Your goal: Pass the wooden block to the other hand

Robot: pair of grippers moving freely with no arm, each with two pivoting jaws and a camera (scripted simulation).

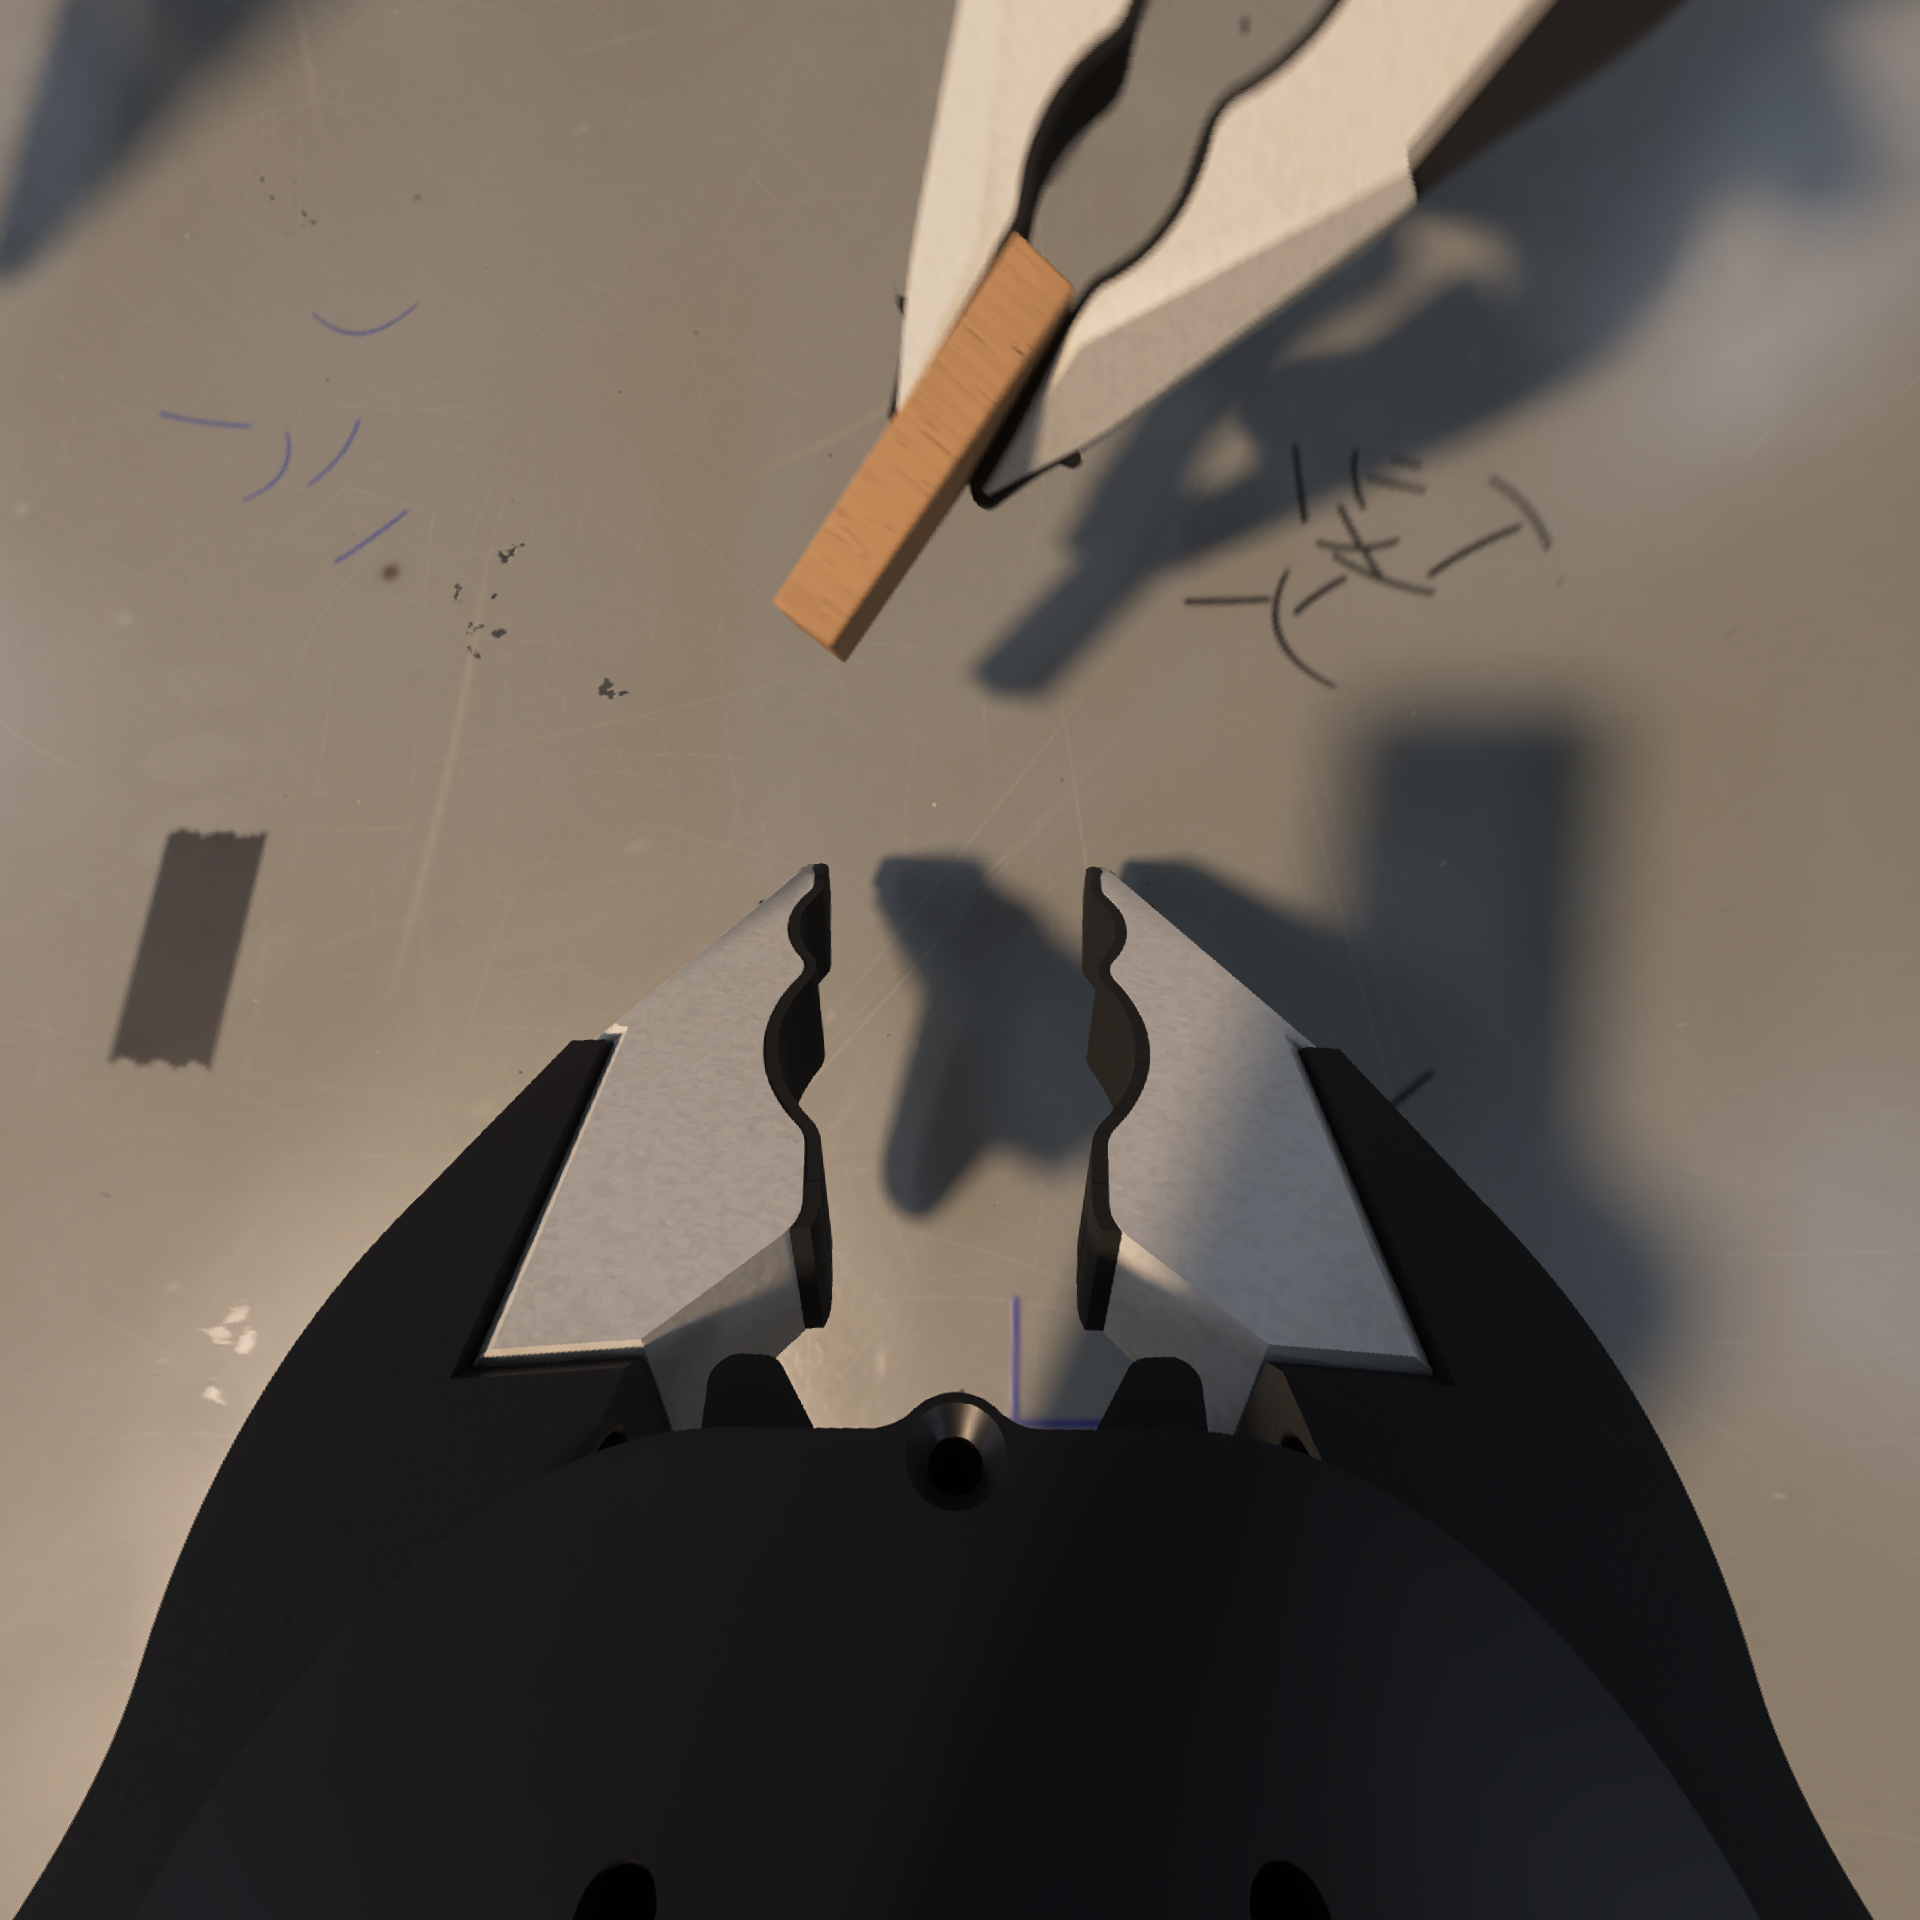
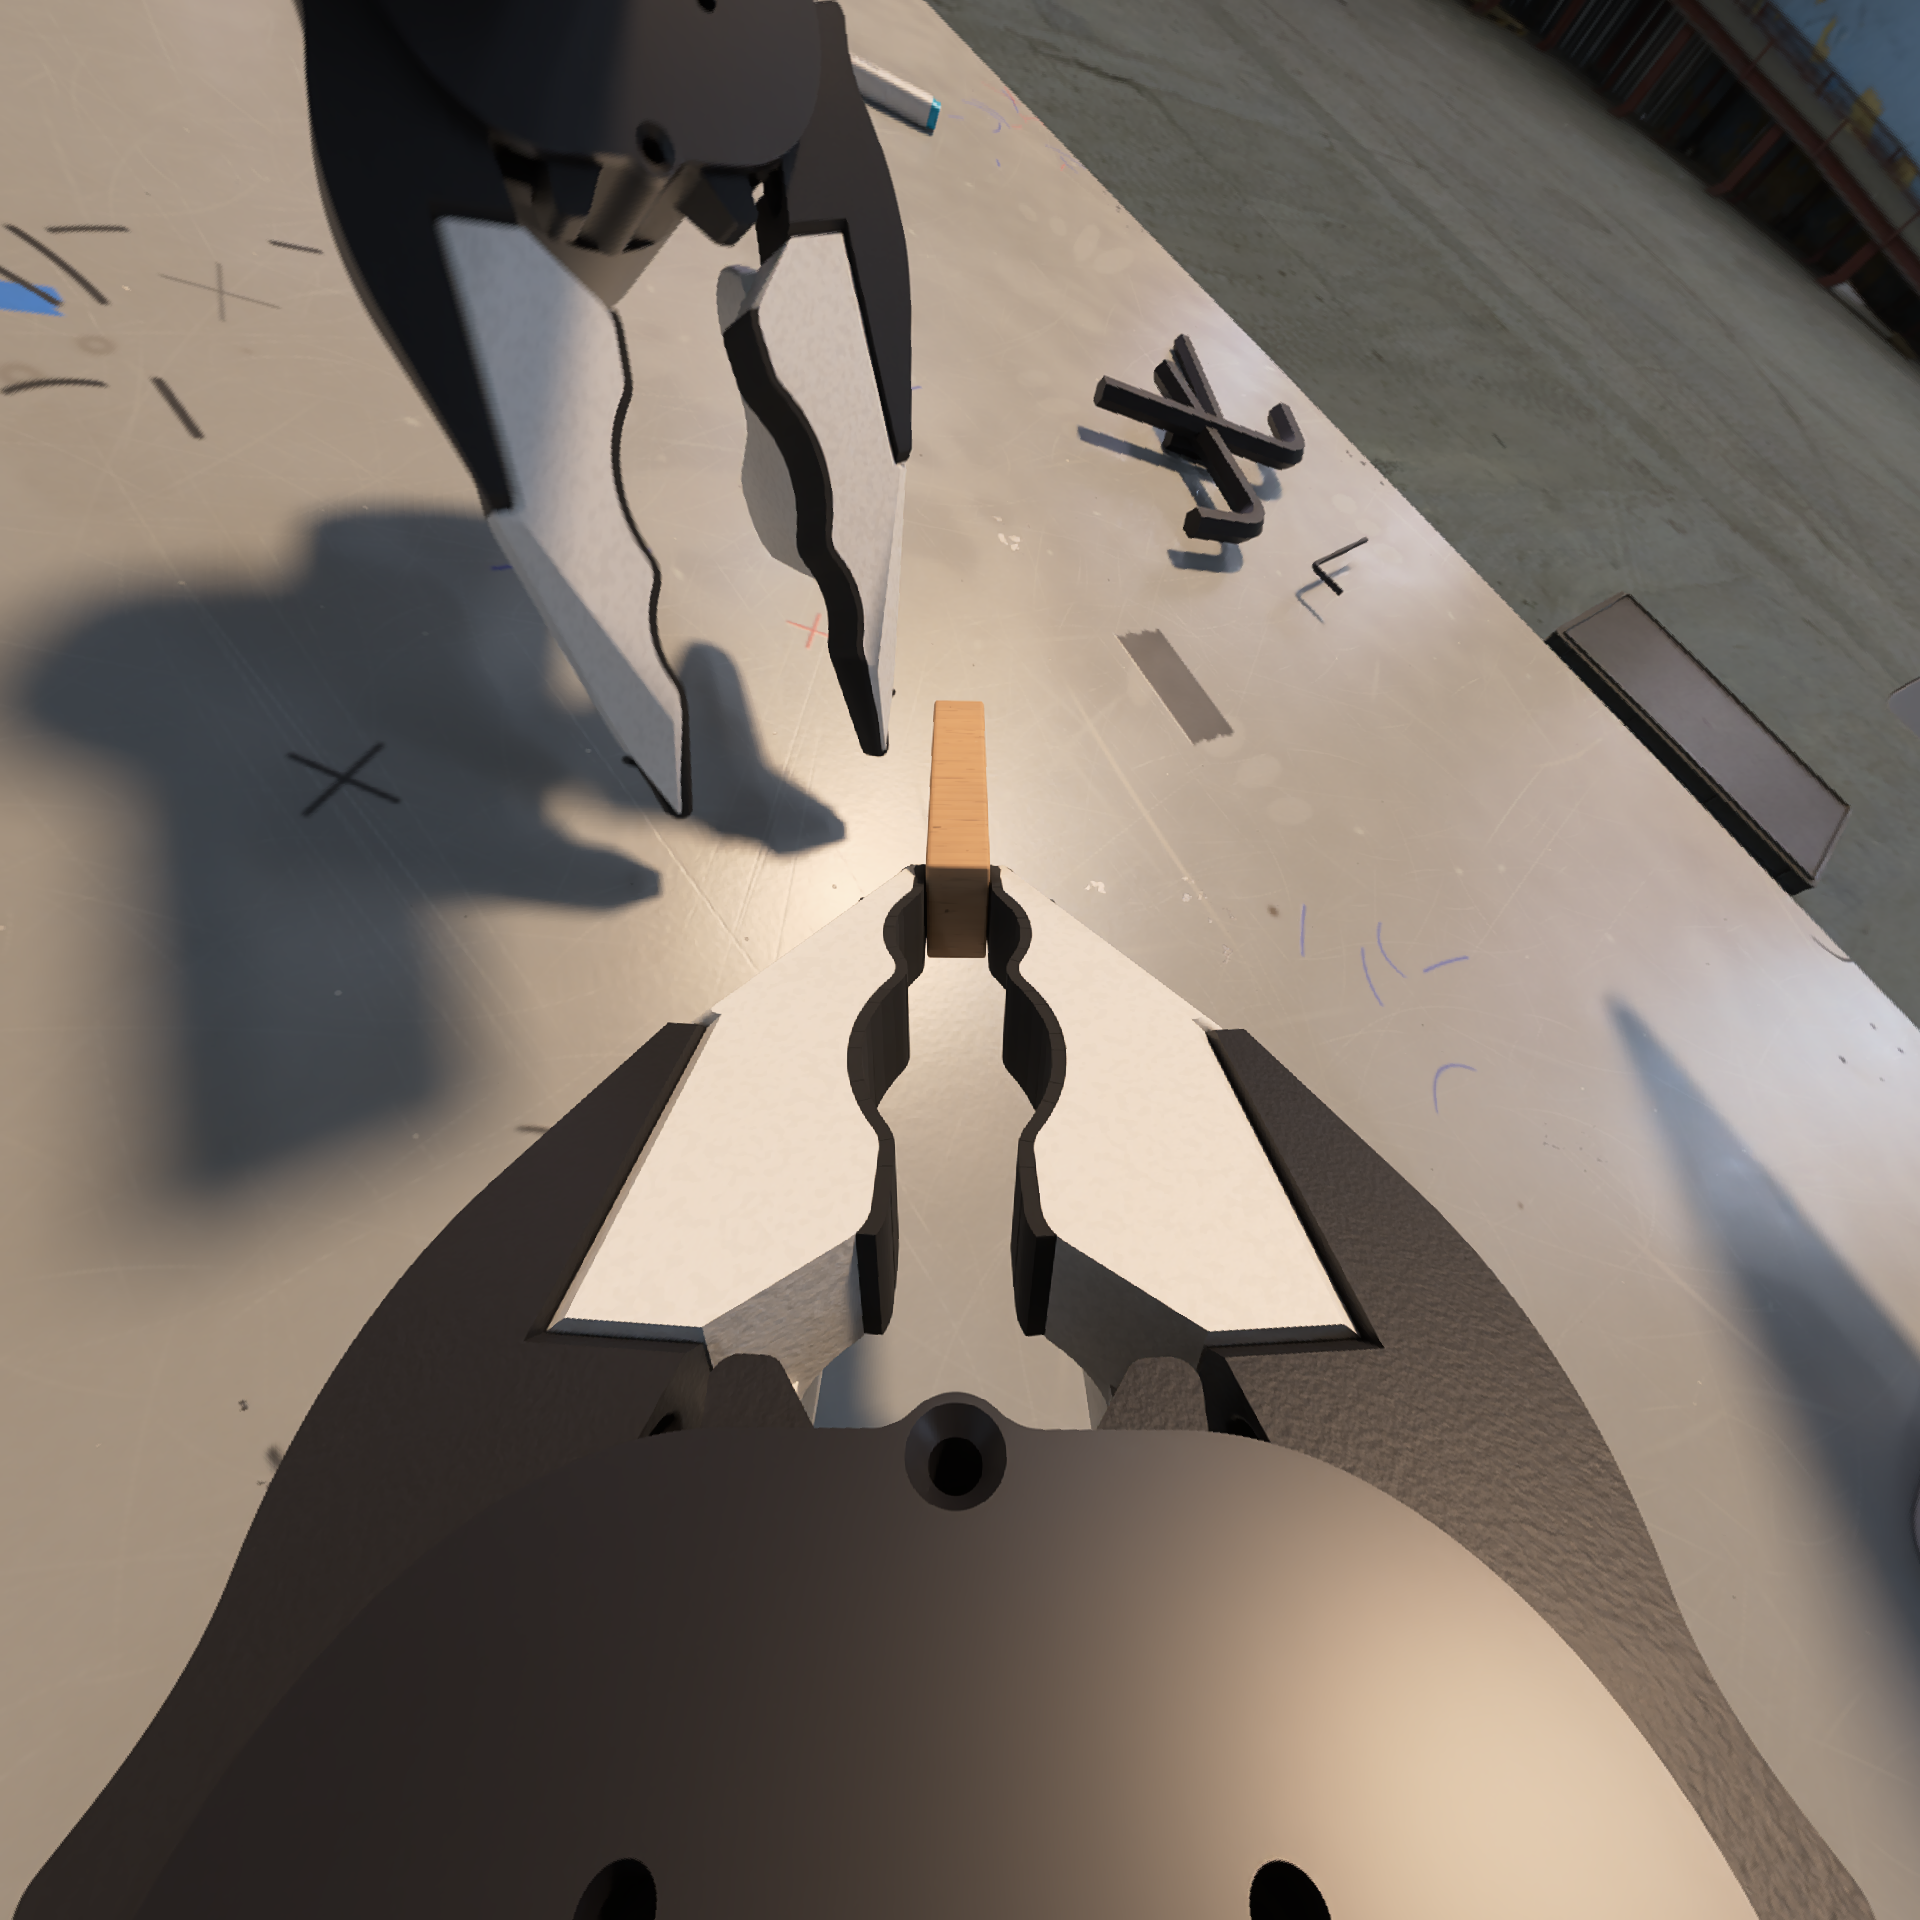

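Right gripper [image 2: 956,894] clamped on wooden block [image 2: 957,790], tips pinching one end, rest of the block sticking out forward past the fingertips, held clear above the counter [image 2: 312,1299]. Left wrist view shows the same: right gripper [image 1: 1023,416] coming in from the top, block [image 1: 925,447] slanting down-left out of its tips, free end pointing toward the left gripper [image 1: 956,883]. Left gripper jaws apart, nothing between them, tips near the block's free end but not touching it. In the right wrist view the left gripper [image 2: 779,769] hangs tips-down just left of the block's far end, small gap between. Counter is grey-beige, scratched, with pen marks and crosses. Flat dark slab [image 2: 1704,738] lies near the counter's right edge. Pile of black hex keys [image 2: 1205,436] beyond the block to the right, one small hex key [image 2: 1340,561] apart from the pile. Grey tape strip [image 2: 1174,686] on the counter between block and slab; same strip [image 1: 187,945] at left in the left wrist view. White marker with teal tip [image 2: 904,104] at top, partly hidden behind the left gripper.
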